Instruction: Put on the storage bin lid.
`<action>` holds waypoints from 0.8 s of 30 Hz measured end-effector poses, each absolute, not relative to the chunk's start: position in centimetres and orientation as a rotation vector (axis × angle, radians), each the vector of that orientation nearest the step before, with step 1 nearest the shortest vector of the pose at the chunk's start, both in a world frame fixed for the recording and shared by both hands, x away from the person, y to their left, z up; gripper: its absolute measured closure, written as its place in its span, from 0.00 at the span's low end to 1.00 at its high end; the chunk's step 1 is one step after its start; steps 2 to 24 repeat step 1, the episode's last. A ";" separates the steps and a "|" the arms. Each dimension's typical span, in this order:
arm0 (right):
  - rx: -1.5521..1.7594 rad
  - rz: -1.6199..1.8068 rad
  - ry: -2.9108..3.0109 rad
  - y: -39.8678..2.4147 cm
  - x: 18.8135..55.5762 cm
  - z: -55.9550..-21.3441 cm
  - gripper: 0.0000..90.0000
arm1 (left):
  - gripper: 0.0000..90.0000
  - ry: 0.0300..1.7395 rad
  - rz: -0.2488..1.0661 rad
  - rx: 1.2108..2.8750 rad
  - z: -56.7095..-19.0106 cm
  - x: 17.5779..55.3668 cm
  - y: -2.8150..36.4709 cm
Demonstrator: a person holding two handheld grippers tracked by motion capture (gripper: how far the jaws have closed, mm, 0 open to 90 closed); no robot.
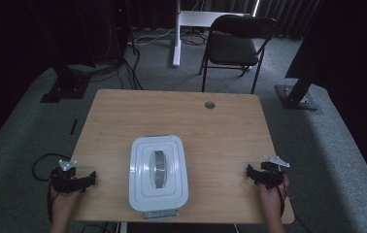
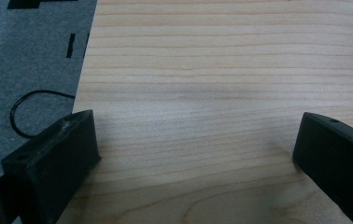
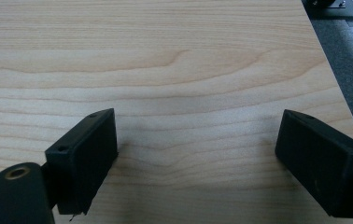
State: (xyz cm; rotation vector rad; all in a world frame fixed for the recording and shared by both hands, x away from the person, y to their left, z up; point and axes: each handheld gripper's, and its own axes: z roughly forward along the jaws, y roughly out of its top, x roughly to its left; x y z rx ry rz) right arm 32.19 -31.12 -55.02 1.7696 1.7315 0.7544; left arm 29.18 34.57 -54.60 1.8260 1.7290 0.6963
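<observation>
A white lidded container (image 1: 158, 173) sat on the bench (image 1: 220, 131); left gripper (image 1: 88, 178) and right gripper (image 1: 252, 173) flanked it, jaws wide apart, holding nothing.

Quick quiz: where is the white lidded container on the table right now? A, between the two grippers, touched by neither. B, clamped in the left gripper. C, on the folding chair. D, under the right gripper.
A: in the high view the white lidded container lies on the wooden table between the left gripper and the right gripper, both open and clear of it.
</observation>
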 end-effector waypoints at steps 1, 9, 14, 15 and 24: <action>1.770 0.754 1.732 -31.1 32.2 -55.0 0.14 | 0.01 1.730 0.695 1.827 -54.6 29.2 34.6; 1.770 0.754 1.732 -31.1 32.2 -55.0 0.14 | 0.01 1.730 0.695 1.827 -54.6 29.2 34.6; 1.770 0.754 1.732 -31.1 32.2 -55.0 0.14 | 0.01 1.730 0.695 1.827 -54.6 29.2 34.6; 1.770 0.754 1.732 -31.1 32.2 -55.0 0.14 | 0.01 1.730 0.695 1.827 -54.6 29.2 34.6; 1.770 0.754 1.732 -31.1 32.2 -55.0 0.14 | 0.01 1.730 0.695 1.827 -54.6 29.2 34.6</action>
